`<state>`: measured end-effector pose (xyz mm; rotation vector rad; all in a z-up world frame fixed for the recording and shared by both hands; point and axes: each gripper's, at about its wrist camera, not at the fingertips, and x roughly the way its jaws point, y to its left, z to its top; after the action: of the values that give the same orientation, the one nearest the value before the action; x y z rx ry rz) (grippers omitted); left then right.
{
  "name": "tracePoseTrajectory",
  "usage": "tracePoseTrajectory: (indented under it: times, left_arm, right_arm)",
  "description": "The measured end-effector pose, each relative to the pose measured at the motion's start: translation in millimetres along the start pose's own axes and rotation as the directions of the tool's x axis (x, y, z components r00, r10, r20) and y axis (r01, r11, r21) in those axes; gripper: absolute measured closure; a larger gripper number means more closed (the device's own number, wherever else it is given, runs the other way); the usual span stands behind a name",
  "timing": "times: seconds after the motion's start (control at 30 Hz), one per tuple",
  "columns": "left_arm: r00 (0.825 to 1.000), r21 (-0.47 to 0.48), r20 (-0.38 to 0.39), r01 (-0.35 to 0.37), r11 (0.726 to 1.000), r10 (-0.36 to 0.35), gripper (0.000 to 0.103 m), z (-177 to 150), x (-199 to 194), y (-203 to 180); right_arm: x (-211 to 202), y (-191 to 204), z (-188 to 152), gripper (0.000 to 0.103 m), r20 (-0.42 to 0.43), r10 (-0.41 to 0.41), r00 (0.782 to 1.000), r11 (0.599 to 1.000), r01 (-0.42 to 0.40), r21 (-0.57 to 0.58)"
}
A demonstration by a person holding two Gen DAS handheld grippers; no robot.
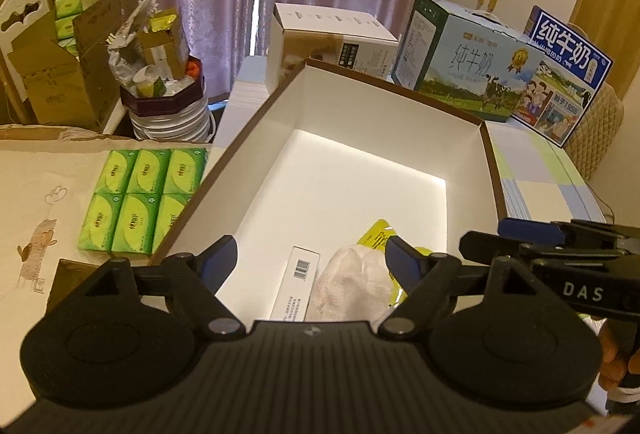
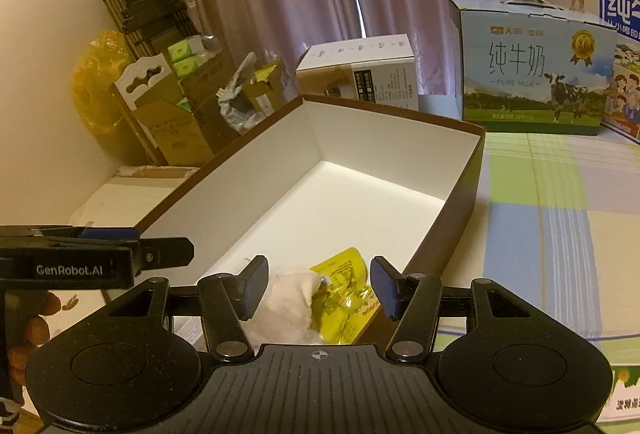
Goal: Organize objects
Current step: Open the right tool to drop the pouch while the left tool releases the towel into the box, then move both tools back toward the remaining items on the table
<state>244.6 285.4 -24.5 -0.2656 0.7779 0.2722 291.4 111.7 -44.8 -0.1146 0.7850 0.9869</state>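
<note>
A large open box, brown outside and white inside, stands on the table. At its near end lie a slim white barcoded carton, a white cloth and a yellow packet. My left gripper hangs above them, open and holding nothing. In the right wrist view my right gripper is over the same corner of the box, jaws apart, with the cloth and the packet lying below them, untouched. Each gripper shows at the edge of the other's view: right gripper, left gripper.
Several green tissue packs lie left of the box. Behind it stand a white carton, a milk carton and a blue carton. Cardboard boxes and clutter fill the far left. A checked cloth covers the table at right.
</note>
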Motion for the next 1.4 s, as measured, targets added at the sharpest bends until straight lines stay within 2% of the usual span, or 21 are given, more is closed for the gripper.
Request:
tracePoseTrajectory:
  times: [0.63, 1.1, 1.4]
  left_arm:
    - [0.999, 0.002, 0.029, 0.02, 1.0, -0.02, 0.025, -31.6, -56.5, -38.5]
    - [0.997, 0.044, 0.017, 0.075, 0.996, -0.076, 0.025, -70.9, -88.3, -103.3]
    - [0.993, 0.065, -0.009, 0.119, 0.991, -0.118, 0.025, -92.4, -92.0, -150.3]
  right_arm:
    - [-79.8, -5.6, -33.4, 0.046, 0.025, 0.046, 0.999, 0.999, -0.046, 0.018]
    - [-144.9, -48.2, -73.2, 0.045, 0.003, 0.047, 0.999, 0.998, -0.047, 0.047]
    - [-175.9, -85.4, -94.6, 0.045, -0.017, 0.029, 0.999, 0.997, -0.027, 0.069]
